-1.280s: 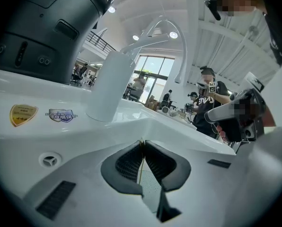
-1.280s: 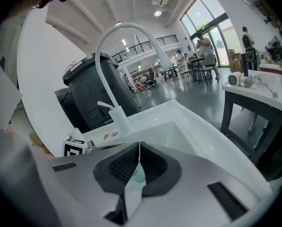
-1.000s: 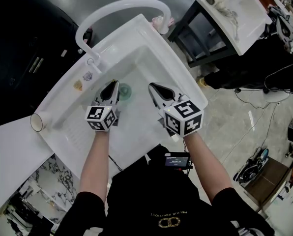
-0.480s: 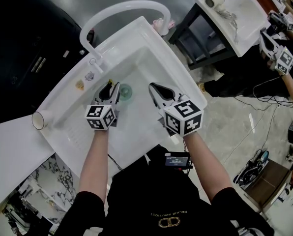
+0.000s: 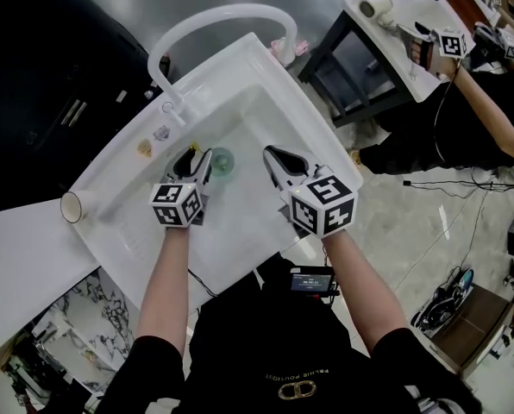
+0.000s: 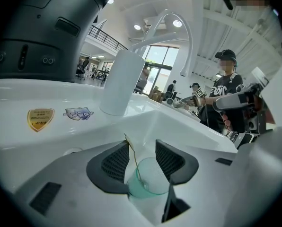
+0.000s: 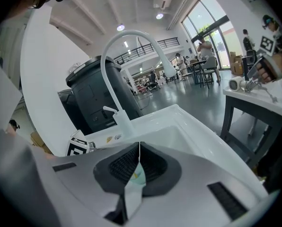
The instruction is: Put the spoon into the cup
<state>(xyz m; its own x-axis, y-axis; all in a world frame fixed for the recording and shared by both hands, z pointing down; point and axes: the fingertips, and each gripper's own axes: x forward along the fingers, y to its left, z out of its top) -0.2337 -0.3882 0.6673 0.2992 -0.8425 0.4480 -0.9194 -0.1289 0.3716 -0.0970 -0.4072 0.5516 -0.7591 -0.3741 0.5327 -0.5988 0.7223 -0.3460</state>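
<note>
The spoon (image 6: 131,154) leans in the cup (image 6: 153,178) just ahead of the left gripper (image 6: 142,146), whose jaws have just been opening and stand clear of its handle, so only withdrawal seems left; the right gripper (image 7: 139,148) beside it is closed and empty.

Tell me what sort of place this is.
Probably an indoor hall set up for recording, not a home: a white sink with an arched faucet on bare grey floor, and another person working at a second table.
</note>
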